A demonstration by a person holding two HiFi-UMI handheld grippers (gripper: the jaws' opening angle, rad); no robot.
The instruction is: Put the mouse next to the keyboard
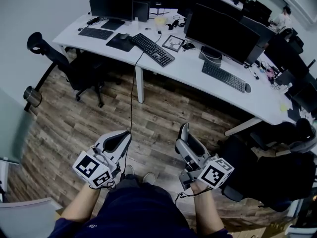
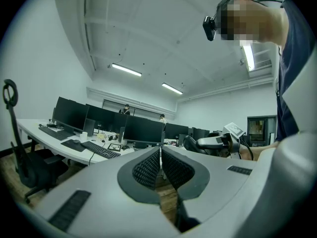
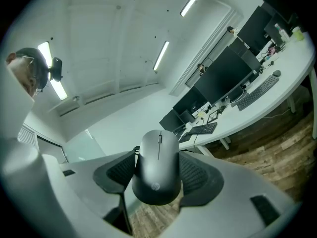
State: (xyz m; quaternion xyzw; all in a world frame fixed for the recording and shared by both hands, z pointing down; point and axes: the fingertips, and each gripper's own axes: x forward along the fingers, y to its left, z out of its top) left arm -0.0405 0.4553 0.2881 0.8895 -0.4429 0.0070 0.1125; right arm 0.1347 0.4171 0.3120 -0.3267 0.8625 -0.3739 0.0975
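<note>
The bench [image 1: 185, 66] lies well ahead of you across open wooden floor [image 1: 89, 128], so this step is a carry: walk up square to its front edge before you reach. Steer wide of the office chair [image 1: 74, 68] on your left and the cable [image 1: 132, 98] hanging from the bench edge. Several keyboards sit on it. The keyboard [image 1: 152, 49] near the middle looks like the easiest to reach, though I can't tell which one is meant. Aim for bare white surface just beside it, not on the picture frame [image 1: 173, 42] to its right. Your left hand-held gripper [image 2: 161, 157] has its jaws pressed together with nothing in them, so hold it low and out of the way. Your right hand-held gripper [image 3: 158, 172] is pinching the mouse [image 3: 157, 155] by its sides, jaws spread wide around the body. Hold that squeeze even, bring the mouse down flat and level, and release only once its underside rests on the bench.
</note>
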